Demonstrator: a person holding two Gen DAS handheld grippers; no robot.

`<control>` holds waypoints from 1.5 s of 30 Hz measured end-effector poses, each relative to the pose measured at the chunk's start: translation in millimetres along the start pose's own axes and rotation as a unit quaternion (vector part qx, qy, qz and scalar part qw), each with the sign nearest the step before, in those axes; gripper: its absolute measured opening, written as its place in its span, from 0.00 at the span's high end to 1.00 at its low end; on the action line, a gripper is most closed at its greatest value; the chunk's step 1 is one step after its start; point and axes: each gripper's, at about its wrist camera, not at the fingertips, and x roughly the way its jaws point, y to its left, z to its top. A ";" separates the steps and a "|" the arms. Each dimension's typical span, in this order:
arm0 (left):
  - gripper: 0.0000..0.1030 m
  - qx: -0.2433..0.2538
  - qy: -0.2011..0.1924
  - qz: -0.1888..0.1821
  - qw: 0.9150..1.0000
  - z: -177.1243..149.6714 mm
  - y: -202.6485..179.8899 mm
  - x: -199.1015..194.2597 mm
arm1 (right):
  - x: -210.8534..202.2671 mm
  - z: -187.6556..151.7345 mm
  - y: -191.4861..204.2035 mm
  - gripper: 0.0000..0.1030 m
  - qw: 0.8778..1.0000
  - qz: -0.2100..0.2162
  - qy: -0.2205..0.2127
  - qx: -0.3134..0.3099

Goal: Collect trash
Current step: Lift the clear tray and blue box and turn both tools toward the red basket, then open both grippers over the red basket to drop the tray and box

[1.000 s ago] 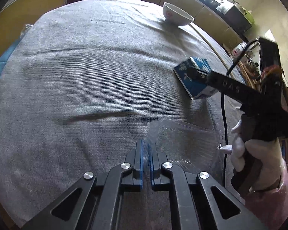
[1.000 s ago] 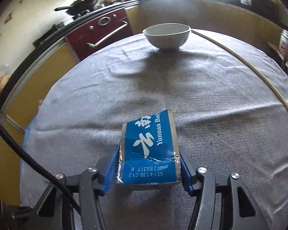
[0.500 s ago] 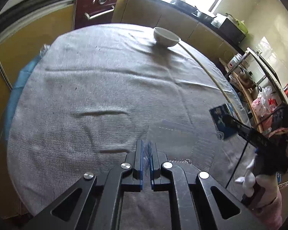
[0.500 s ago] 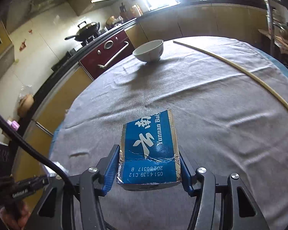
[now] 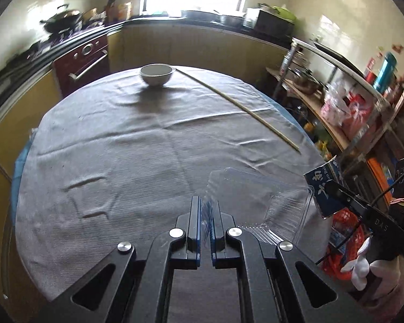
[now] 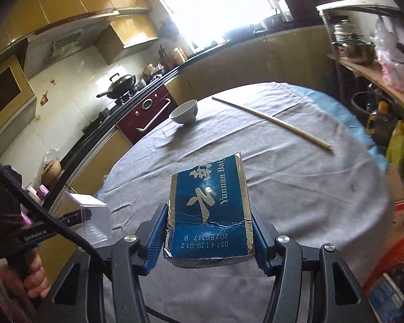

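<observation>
My left gripper (image 5: pixel 207 210) is shut on the edge of a clear plastic clamshell container (image 5: pixel 258 202) and holds it above the near right part of the round table. My right gripper (image 6: pixel 208 215) is shut on a blue and silver carton (image 6: pixel 211 207) with white lettering, held in the air above the table's near edge. In the left wrist view the carton (image 5: pixel 321 185) and the right gripper (image 5: pixel 336 188) show at the far right, beyond the table's rim. In the right wrist view the clear container (image 6: pixel 91 215) and the left gripper (image 6: pixel 78 215) show at the left.
The table has a grey cloth (image 5: pixel 148 148). A white bowl (image 5: pixel 157 74) stands at its far side, with a long thin stick (image 5: pixel 237 102) lying to its right. A red bag (image 5: pixel 344 231) sits on the floor at the right. Shelves (image 5: pixel 350 107) stand behind it.
Both grippers have risen and pulled back toward the table's near right edge with their loads. The carton has left the tabletop and the kitchen now shows behind the table.
</observation>
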 end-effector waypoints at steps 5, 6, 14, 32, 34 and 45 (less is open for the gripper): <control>0.95 0.063 -0.003 -0.002 0.998 -0.4 -55.8 -2.2 | -51.2 -14.1 -26.7 0.42 0.999 -0.022 -0.030 0.013; 0.95 0.073 -0.005 -0.002 0.997 -0.3 -65.4 -3.6 | -61.5 -17.2 -32.9 0.42 0.999 -0.027 -0.036 0.017; 0.95 0.155 -0.018 -0.009 0.988 0.0 -141.4 -6.4 | -123.1 -38.7 -75.4 0.42 0.994 -0.065 -0.078 0.046; 0.95 0.273 -0.012 -0.030 0.961 -9.6 -266.7 13.7 | -204.2 -72.4 -160.7 0.42 0.975 -0.119 -0.137 0.131; 0.95 0.282 -0.011 -0.032 0.959 -10.8 -277.2 15.8 | -211.6 -77.6 -169.2 0.42 0.972 -0.124 -0.142 0.140; 0.95 0.332 -0.008 -0.049 0.942 -24.0 -336.3 29.1 | -240.8 -99.7 -204.7 0.42 0.960 -0.139 -0.162 0.183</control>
